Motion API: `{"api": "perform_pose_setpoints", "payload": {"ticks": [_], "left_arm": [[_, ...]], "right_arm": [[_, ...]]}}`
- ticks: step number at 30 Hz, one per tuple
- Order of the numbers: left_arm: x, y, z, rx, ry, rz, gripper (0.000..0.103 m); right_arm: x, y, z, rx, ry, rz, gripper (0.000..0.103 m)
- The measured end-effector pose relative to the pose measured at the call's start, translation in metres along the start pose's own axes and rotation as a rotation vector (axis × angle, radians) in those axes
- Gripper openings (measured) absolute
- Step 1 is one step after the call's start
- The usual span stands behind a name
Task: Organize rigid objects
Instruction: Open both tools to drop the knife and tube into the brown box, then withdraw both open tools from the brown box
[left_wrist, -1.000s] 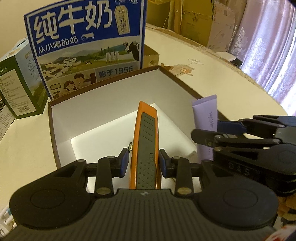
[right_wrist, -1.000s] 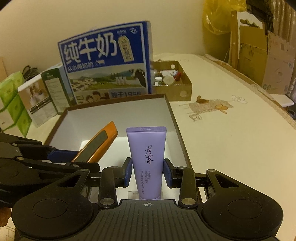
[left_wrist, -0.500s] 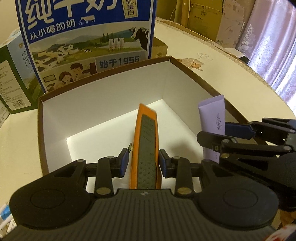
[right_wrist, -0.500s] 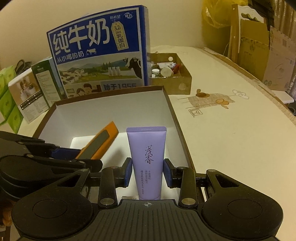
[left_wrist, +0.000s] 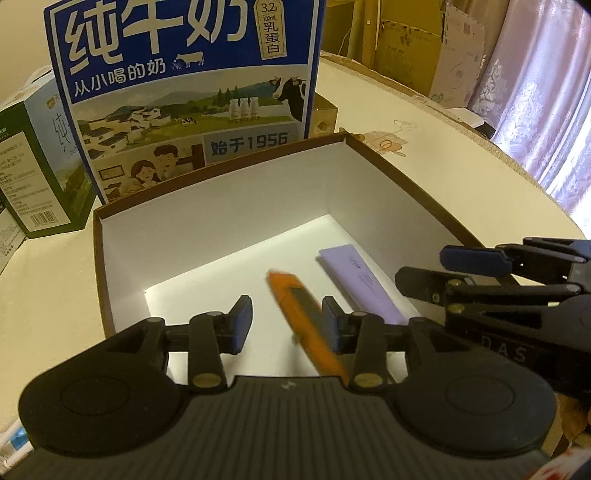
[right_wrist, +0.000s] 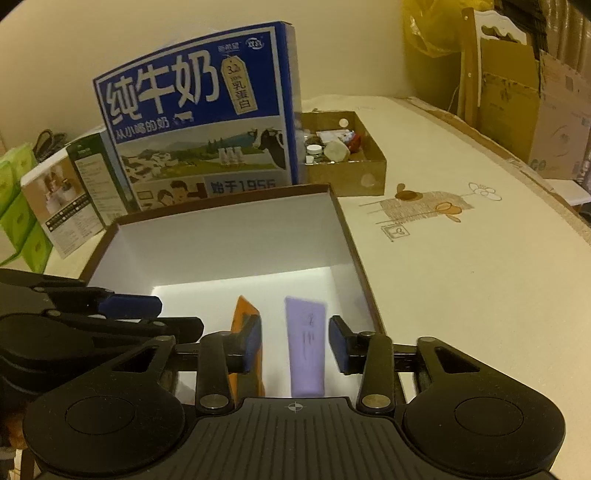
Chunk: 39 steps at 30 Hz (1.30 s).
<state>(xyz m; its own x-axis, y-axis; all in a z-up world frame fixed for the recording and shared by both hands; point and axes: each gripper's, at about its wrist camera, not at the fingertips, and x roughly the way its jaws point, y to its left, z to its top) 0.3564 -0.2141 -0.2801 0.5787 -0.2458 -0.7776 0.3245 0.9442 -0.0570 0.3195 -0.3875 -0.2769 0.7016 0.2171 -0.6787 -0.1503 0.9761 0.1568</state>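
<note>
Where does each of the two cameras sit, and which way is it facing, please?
Left wrist: on the left gripper, looking down into the white-lined box; the right gripper shows at right.
Right wrist: on the right gripper, facing the same box; the left gripper shows at left.
Shared: orange utility knife, purple tube, blue milk carton.

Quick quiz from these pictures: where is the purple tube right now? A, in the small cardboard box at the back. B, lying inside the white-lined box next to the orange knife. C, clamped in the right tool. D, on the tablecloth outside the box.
B: the purple tube lies on the floor of the box beside the orange knife, and the right tool stands open, its pads clear of the tube.
</note>
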Motion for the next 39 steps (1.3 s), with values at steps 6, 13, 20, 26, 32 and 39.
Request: {"api": "perform_pose_setpoints", "payload": {"ticks": [6, 13, 20, 26, 32, 39], "left_arm": [[-0.008, 0.003, -0.003, 0.018, -0.007, 0.005, 0.042], [-0.024, 0.007, -0.008, 0.023, -0.018, 0.004, 0.046], [-0.059, 0.002, -0.026, 0.105, -0.066, 0.009, 0.059], [-0.097, 0.004, -0.043, 0.101, -0.115, -0.016, 0.072], [-0.135, 0.013, -0.066, 0.071, -0.141, -0.017, 0.074], [-0.18, 0.036, -0.1, 0.013, -0.15, 0.016, 0.074]], "right_arm": [[-0.007, 0.003, -0.008, 0.006, 0.002, 0.015, 0.051], [-0.022, 0.006, -0.013, 0.032, -0.001, 0.041, 0.052], [-0.052, 0.015, -0.022, 0.076, -0.02, 0.079, 0.053], [-0.078, 0.027, -0.039, 0.097, -0.022, 0.082, 0.053], [-0.104, 0.046, -0.055, 0.096, -0.031, 0.063, 0.053], [-0.131, 0.068, -0.075, 0.117, -0.043, 0.109, 0.053]]}}
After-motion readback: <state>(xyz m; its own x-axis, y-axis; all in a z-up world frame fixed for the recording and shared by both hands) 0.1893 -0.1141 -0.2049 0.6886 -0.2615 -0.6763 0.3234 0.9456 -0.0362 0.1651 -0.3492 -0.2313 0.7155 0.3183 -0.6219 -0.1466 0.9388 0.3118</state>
